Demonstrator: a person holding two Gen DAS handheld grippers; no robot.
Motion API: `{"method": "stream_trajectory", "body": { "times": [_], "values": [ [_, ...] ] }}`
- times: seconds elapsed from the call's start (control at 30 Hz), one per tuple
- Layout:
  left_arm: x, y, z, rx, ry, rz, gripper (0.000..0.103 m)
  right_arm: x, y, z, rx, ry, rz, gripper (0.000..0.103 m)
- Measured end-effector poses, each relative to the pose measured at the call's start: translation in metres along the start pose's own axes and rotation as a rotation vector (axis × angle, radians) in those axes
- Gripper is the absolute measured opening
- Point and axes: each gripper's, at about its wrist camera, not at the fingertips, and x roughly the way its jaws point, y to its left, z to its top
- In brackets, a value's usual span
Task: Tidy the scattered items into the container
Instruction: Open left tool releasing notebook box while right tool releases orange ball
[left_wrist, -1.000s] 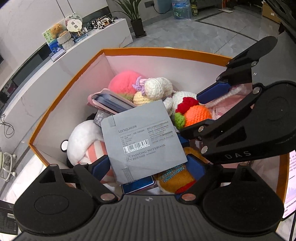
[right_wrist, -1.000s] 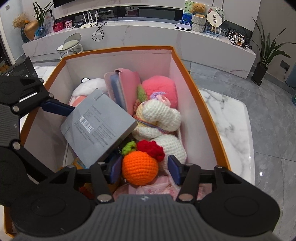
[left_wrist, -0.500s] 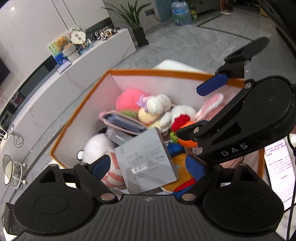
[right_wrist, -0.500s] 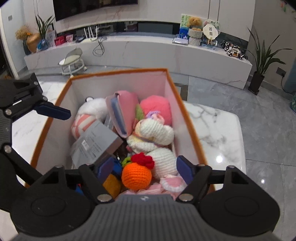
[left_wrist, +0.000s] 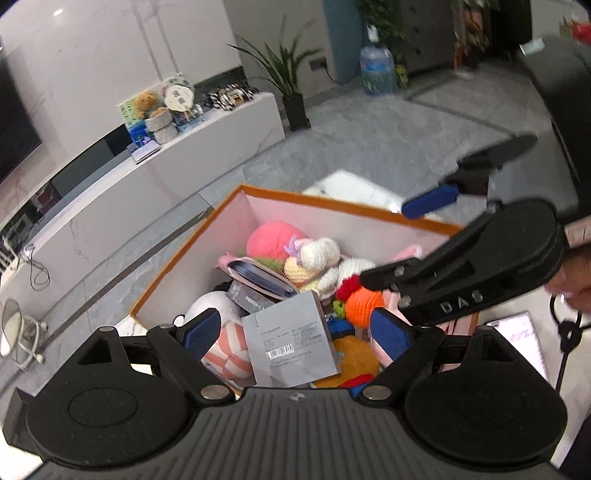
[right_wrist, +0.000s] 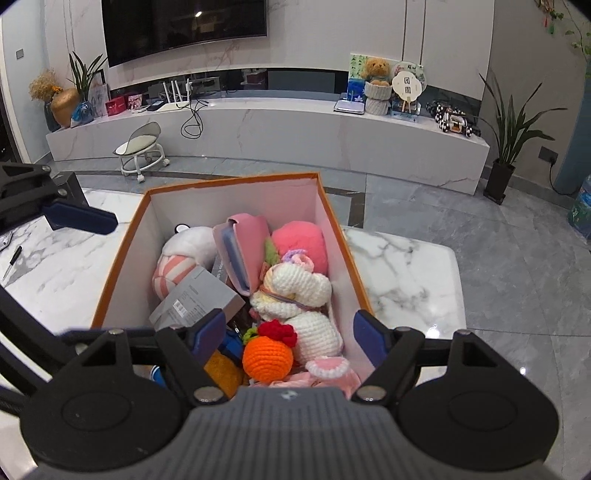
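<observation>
An orange-rimmed box (left_wrist: 258, 192) (right_wrist: 236, 181) with pale pink walls holds several toys. A grey notebook (left_wrist: 291, 338) (right_wrist: 197, 302) lies on top near its front. Beside it are an orange crochet ball (right_wrist: 267, 356) (left_wrist: 364, 301), white crochet dolls (right_wrist: 299, 286), a pink pompom (left_wrist: 271, 238) (right_wrist: 301, 242), a pink case (right_wrist: 242, 254) and a white and pink striped plush (right_wrist: 177, 258). My left gripper (left_wrist: 295, 328) is open and empty, above the box's near end. My right gripper (right_wrist: 288, 328) is open and empty, above the box.
The box stands on a white marble table (right_wrist: 406, 266). A black pen (right_wrist: 11, 262) lies on the table at the left. A phone (left_wrist: 517, 339) lies right of the box. A long marble cabinet (right_wrist: 258, 129) and a small stool (right_wrist: 142, 149) stand behind.
Both grippers have risen and pulled back from the box. The grey notebook, between the left fingers a second ago, now lies loose on the toys.
</observation>
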Motion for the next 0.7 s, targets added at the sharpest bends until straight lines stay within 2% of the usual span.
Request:
{"method": "stream_trajectory", "body": {
  "times": [0.37,0.6,0.7],
  "values": [
    [-0.031,0.018,-0.010,-0.115,-0.094,0.046,0.103,-0.019,0.013,0.001,-0.025,-0.032,-0.018,0.082],
    [-0.049,0.016,-0.018,-0.154,-0.144,0.034,0.103,-0.026,0.020,-0.001,-0.022,-0.047,-0.052,0.083],
    [-0.057,0.016,-0.018,-0.168,-0.169,0.033,0.103,-0.032,0.022,-0.001,-0.013,-0.069,-0.060,0.088]
  ]
}}
